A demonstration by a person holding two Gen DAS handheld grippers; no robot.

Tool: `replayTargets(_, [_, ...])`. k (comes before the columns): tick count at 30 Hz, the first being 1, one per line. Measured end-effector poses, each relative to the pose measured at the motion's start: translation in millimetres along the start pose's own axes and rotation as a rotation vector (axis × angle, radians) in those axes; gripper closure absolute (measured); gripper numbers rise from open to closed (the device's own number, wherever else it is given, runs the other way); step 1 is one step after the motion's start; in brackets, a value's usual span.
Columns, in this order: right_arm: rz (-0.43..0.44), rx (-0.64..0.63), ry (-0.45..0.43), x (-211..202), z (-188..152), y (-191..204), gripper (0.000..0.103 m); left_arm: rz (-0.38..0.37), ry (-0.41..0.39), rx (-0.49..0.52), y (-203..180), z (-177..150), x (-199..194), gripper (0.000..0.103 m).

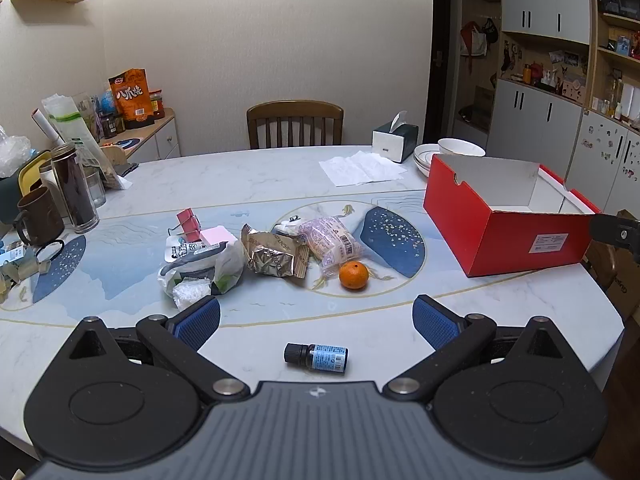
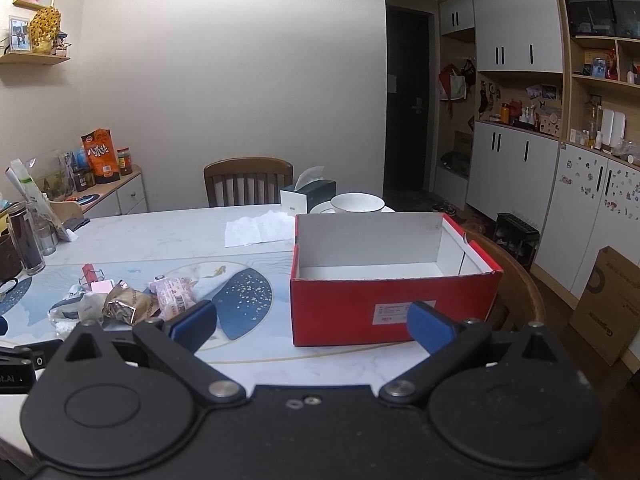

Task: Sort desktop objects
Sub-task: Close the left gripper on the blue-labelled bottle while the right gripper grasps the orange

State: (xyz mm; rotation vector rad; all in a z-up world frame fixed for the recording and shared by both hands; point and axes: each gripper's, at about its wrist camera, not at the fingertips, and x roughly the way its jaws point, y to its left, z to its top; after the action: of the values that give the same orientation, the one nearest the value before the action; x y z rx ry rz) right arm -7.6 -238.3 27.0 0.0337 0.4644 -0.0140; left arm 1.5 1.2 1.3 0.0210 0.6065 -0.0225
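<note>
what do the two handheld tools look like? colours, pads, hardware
Both match: the left tool and the right tool each have a matte black speckled body with two round housings, black linkage arms on silver pivot pins, and fingers faced with blue textured pads. The left tool's centre plate is ribbed grey. No cables, hands or sleeves visible.

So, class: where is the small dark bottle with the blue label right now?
In the left wrist view, the small dark bottle lies on its side on the table near the front edge, between the open left gripper's fingers, in front of the orange.
</note>
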Motion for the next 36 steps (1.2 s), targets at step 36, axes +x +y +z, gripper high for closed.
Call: replayTargets(36, [0.224,-0.133,0.213,136.9,-1.5,81.4,0.001,-0.09,0.177,0.134,16.2,-35.7,117.7,0.0])
